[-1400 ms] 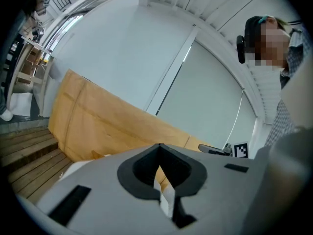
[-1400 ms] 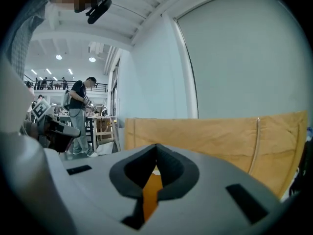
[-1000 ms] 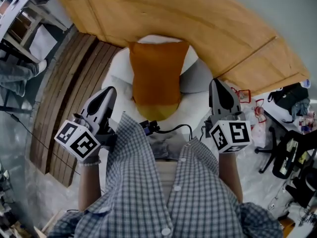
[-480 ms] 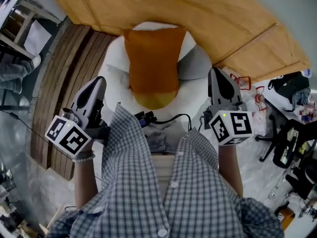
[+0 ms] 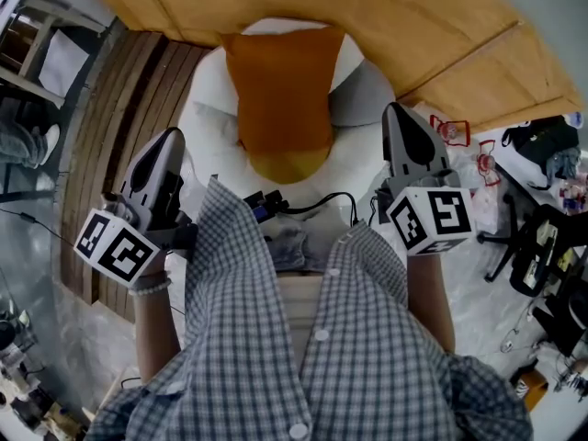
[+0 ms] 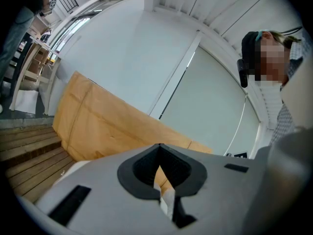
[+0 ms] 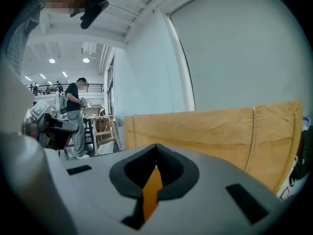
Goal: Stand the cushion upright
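A large tan board [image 5: 413,26] filled the top of the head view. Below it, at upper centre, a white padded seat [image 5: 207,99] held the orange cushion [image 5: 280,90], which seemed propped against the seat's back so it would stay up. The left gripper [image 5: 165,141] at middle left and the right gripper [image 5: 402,118] at middle right flanked the cushion without touching it, jaws pressed together and empty, probably waiting to steady it.

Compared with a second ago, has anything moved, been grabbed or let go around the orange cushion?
Hardly anything. Only the head view drifted, so the scene sits slightly higher in the picture. Nothing was grabbed or let go. The square orange fabric cushion stays on the white padded seat, with the left gripper and right gripper either side of it, jaws shut and empty.
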{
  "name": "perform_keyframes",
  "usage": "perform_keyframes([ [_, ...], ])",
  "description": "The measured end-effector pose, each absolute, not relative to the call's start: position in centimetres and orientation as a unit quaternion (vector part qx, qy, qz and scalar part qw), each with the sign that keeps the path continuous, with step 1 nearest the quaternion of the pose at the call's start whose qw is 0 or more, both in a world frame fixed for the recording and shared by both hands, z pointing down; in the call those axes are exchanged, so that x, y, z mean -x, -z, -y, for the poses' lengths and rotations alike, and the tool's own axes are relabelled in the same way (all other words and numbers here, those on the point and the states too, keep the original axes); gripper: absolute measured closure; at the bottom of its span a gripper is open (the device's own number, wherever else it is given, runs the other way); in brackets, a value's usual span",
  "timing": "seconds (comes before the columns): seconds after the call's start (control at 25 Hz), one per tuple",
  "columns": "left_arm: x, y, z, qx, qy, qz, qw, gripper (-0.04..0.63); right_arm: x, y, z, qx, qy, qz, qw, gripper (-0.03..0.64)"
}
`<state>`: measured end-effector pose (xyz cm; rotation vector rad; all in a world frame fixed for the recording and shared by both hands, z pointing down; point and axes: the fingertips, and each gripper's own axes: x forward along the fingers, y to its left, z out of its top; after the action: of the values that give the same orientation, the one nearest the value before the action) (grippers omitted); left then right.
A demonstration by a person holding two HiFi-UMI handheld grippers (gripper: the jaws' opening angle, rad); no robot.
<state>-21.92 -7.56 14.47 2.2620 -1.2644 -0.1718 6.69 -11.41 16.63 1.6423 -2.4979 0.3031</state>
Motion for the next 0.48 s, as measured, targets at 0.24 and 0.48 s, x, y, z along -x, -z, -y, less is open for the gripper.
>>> perform_keyframes([
  [0.24, 22.00, -14.41, 7.75, -0.839, 0.065, 0.469, 0.269, 0.588, -6.29, -16.59, 11.67, -0.541, -0.099, 0.832, 0.070, 0.611],
  [0.48, 21.80, -14.55, 7.71, -0.841, 0.062, 0.465, 0.270, 0.588, -5.92, -16.71, 11.67, -0.535, -0.102, 0.835, 0.074, 0.611],
])
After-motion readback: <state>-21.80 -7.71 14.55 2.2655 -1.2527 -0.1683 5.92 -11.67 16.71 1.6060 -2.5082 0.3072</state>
